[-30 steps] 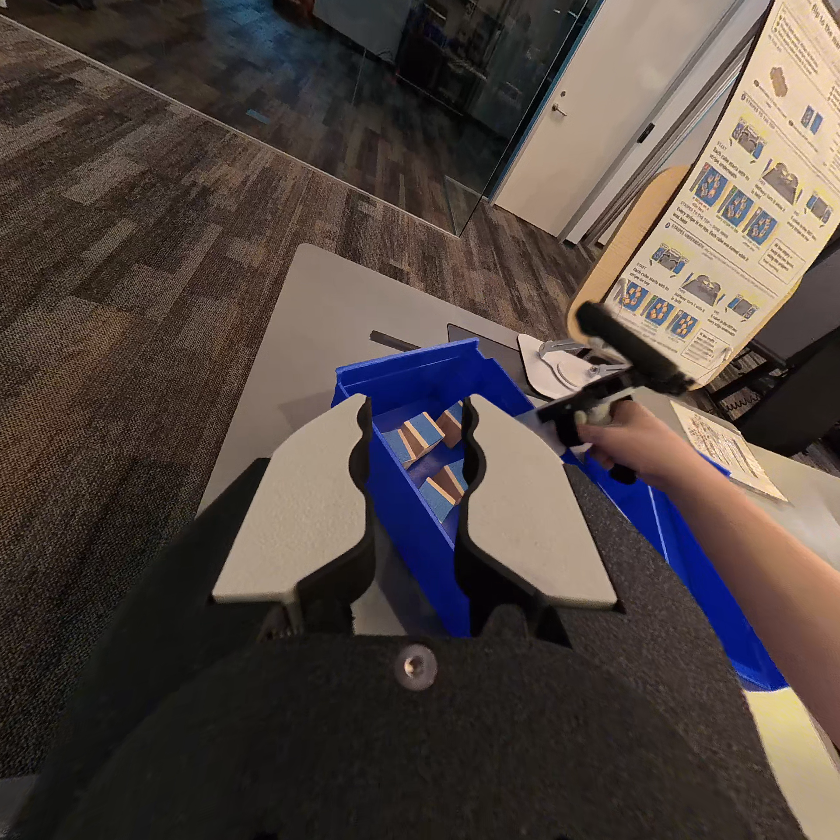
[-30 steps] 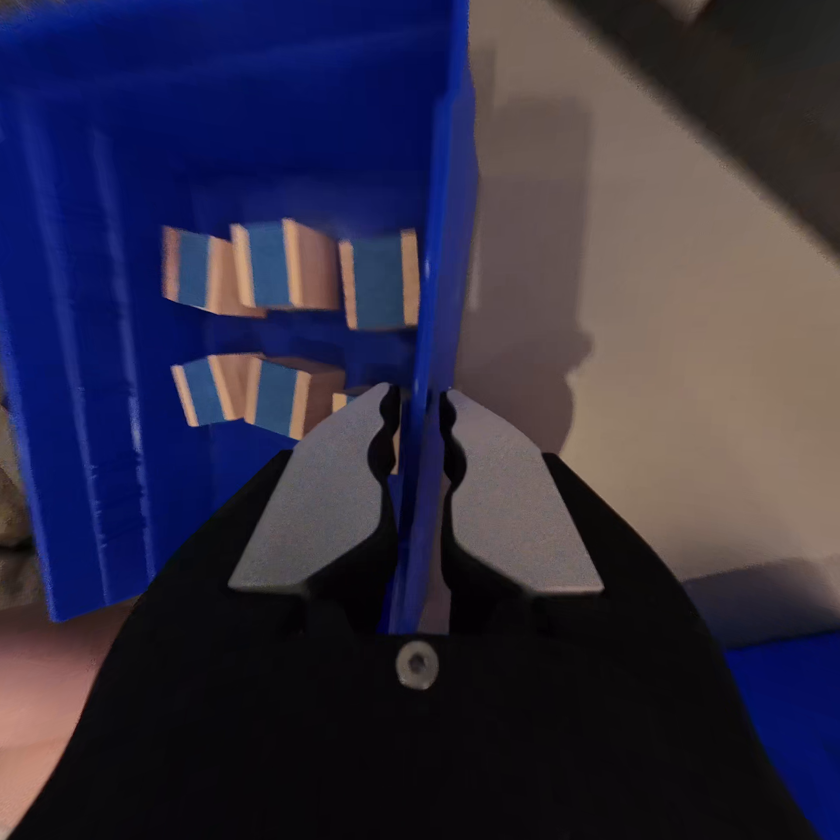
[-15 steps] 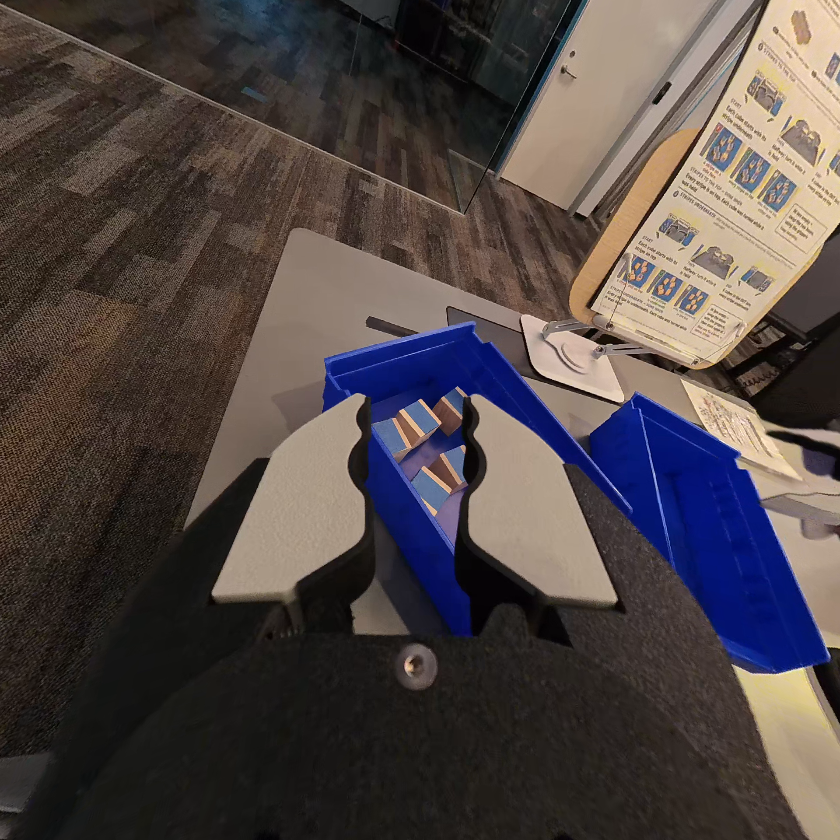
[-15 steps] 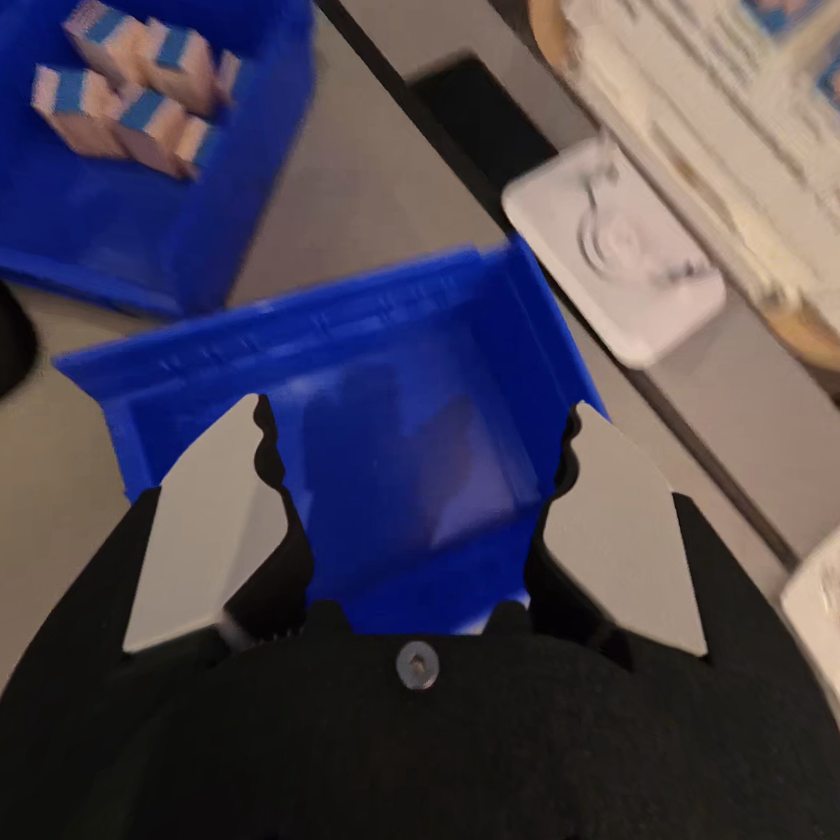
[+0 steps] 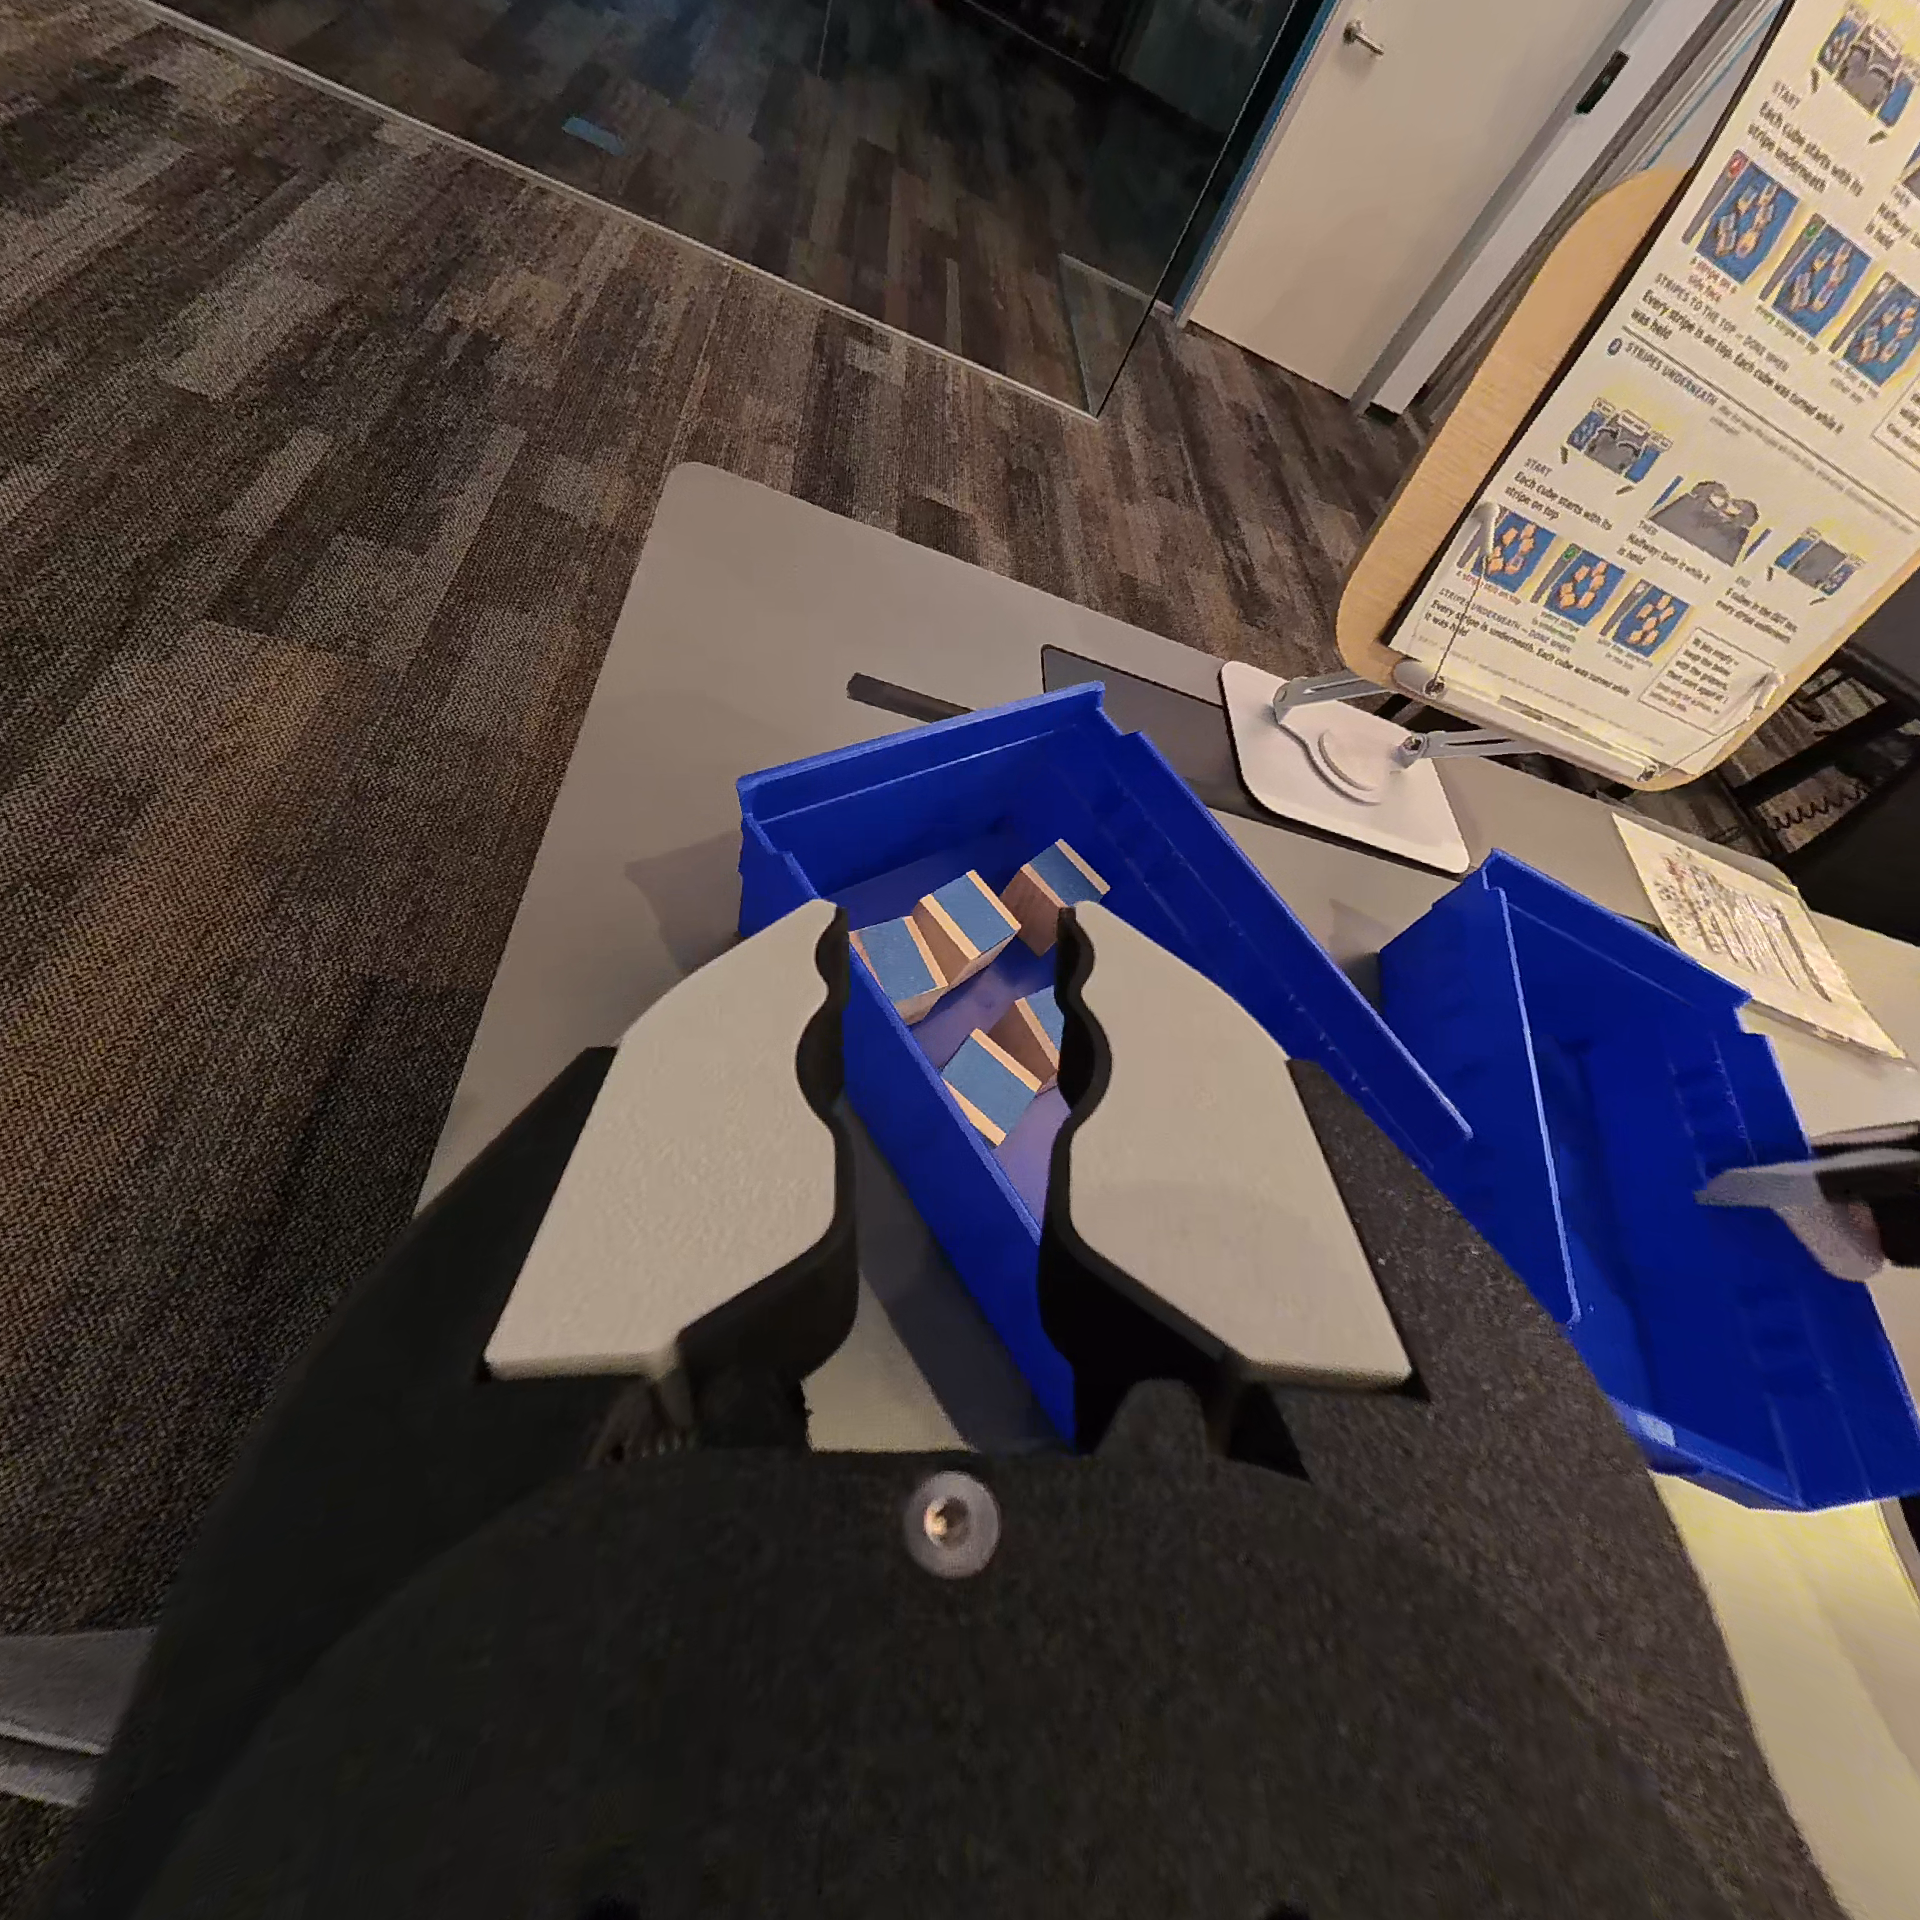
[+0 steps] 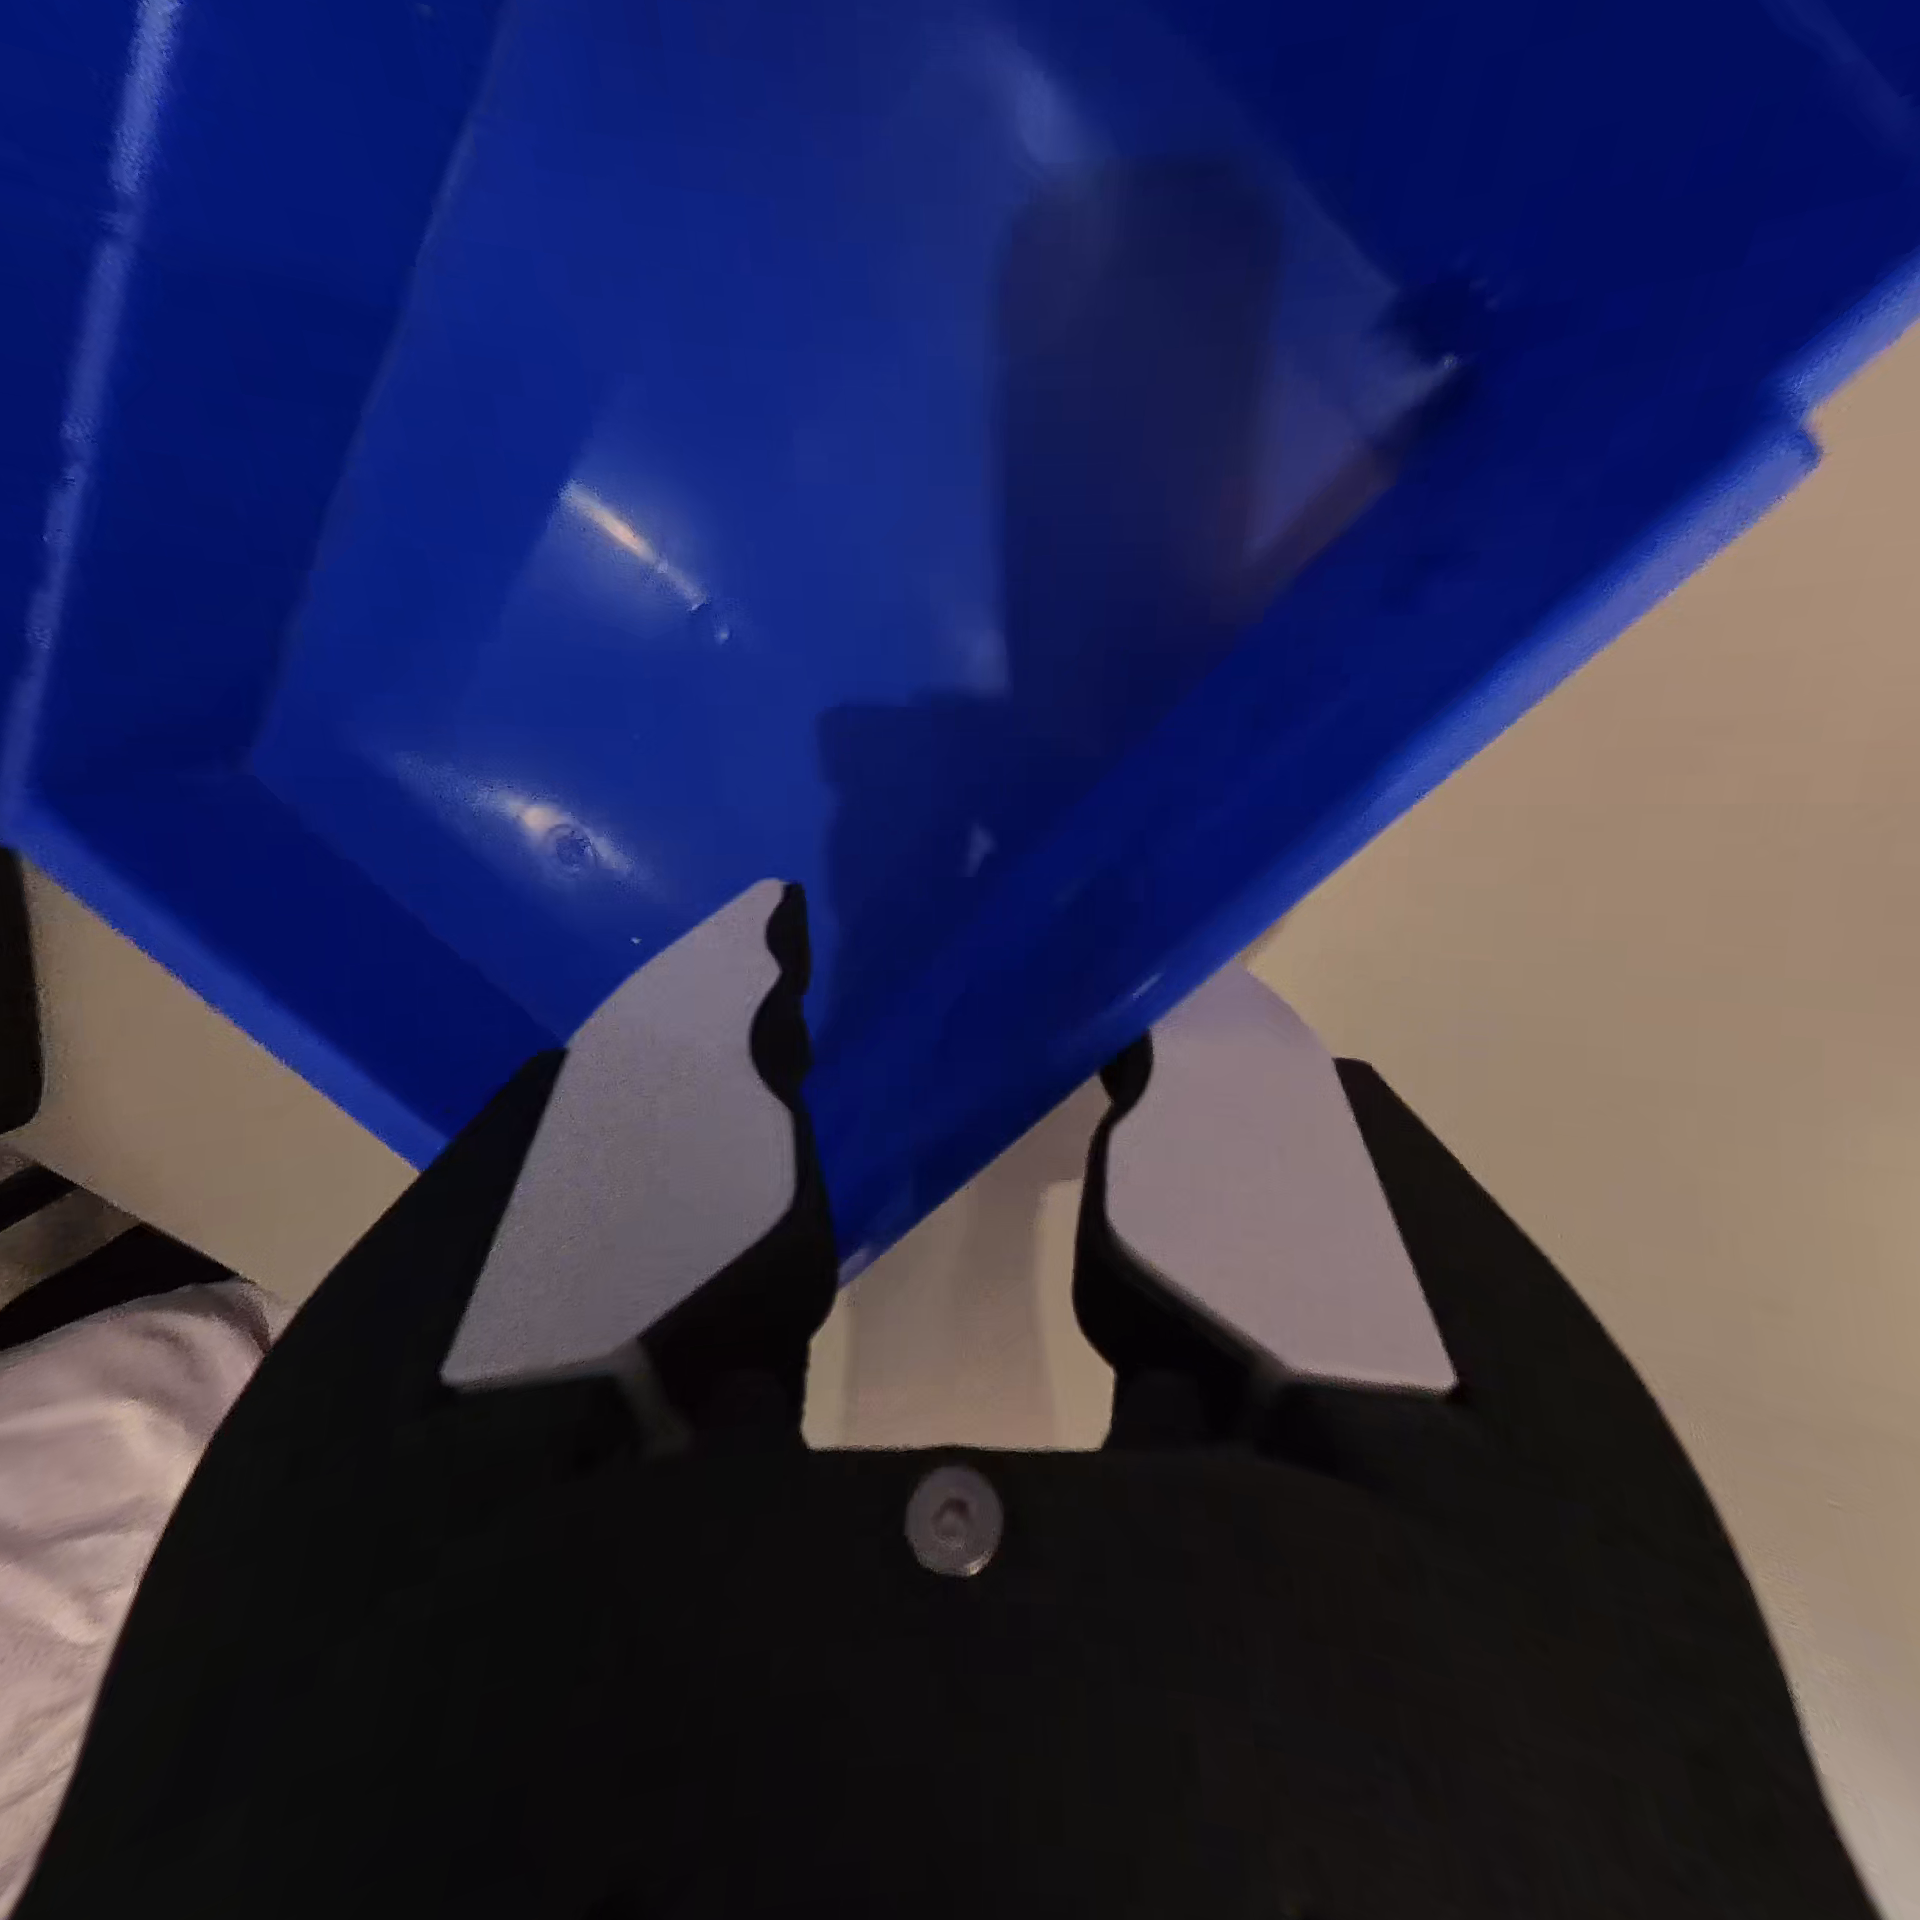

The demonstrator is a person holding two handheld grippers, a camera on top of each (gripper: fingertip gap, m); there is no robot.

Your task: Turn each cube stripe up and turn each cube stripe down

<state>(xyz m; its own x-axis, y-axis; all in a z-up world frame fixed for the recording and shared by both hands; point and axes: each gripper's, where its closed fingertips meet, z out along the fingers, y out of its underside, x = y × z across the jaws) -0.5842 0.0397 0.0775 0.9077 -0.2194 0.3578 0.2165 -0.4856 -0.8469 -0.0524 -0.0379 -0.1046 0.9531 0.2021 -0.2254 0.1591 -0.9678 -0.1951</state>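
Several wooden cubes [image 5: 966,920] lie stripe side up, showing blue stripes, in a blue bin [image 5: 935,769] on the grey table [image 5: 727,623]. My left gripper [image 5: 945,935] is open. Its fingers stand either side of this bin's near left wall, one outside and one inside. A second blue bin [image 5: 1621,1091] stands to the right and is empty in the right wrist view [image 6: 727,416]. My right gripper [image 6: 977,956] is open over this bin's near corner, one finger above the inside and one outside the wall. It also shows at the right edge of the left wrist view [image 5: 1808,1195].
An instruction poster on a wooden board [image 5: 1683,416] stands at the back right on a white base [image 5: 1340,769]. A printed sheet [image 5: 1745,935] lies behind the empty bin. The table's left edge drops to carpet [image 5: 312,623].
A second ago my right gripper was shut on the cube bin's wall. It let go, opened wide, moved to the empty bin and has narrowed around its wall. My left gripper has stayed put.
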